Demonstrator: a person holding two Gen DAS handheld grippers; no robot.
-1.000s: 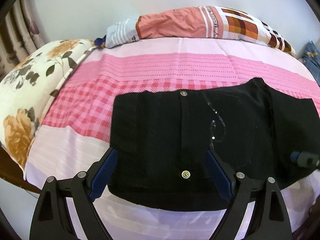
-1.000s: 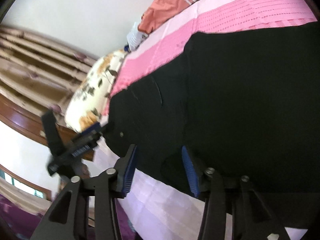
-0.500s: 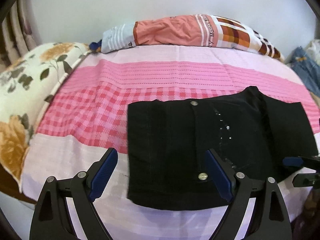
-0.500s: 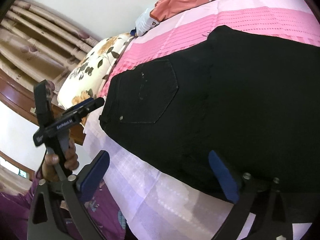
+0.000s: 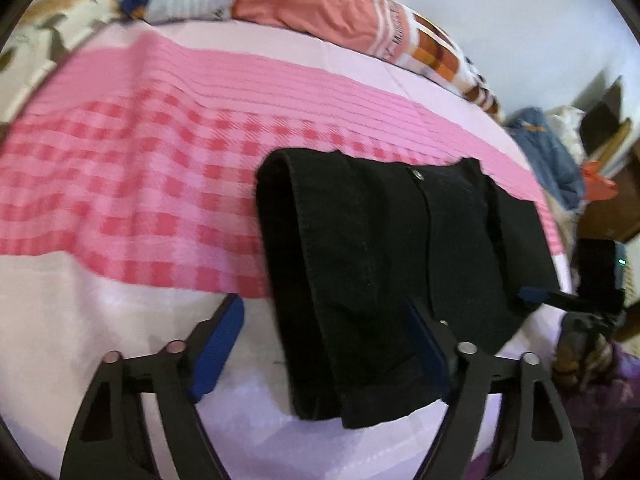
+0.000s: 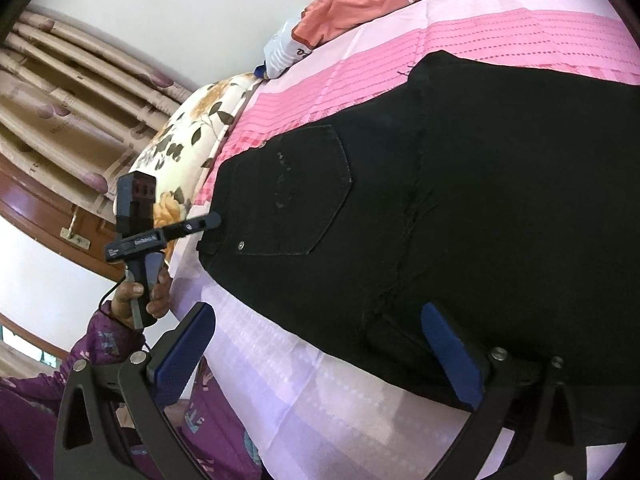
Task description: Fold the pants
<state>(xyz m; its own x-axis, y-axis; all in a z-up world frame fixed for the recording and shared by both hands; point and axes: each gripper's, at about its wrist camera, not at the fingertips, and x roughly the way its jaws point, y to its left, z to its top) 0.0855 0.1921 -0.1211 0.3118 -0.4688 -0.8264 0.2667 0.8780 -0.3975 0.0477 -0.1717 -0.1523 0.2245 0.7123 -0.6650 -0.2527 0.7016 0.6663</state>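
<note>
The black pants (image 5: 384, 264) lie folded into a thick, blocky bundle on the bed (image 5: 120, 184), across the seam where the pink checked weave of the sheet meets a plain pale-lilac band near the bed's edge. The cloth looks like heavy matte denim: rolled, rounded fold edges on the left end, a small round metal rivet near the top, and in the right wrist view a five-sided back pocket (image 6: 296, 196) outlined by stitching with another stud at its lower corner. The left gripper (image 5: 324, 344) hangs low over the near end of the bundle, its black skeletal arms tipped with ribbed blue pads (image 5: 218, 350); the jaws are closing, with the folded end of the pants between them, the left pad apart from the cloth and contact at the right pad impossible to tell. The right gripper (image 6: 320, 356) stands spread wide over the pants' near edge, one blue pad out over the lilac sheet and the other over the dark fabric, pinching nothing. A hand (image 6: 140, 292) in a purple patterned sleeve grasps the left gripper's handle. Along the far side sit a salmon and plaid bolster (image 5: 352, 16) and a cream floral pillow (image 6: 188, 148), with pleated beige curtains (image 6: 68, 112) behind
</note>
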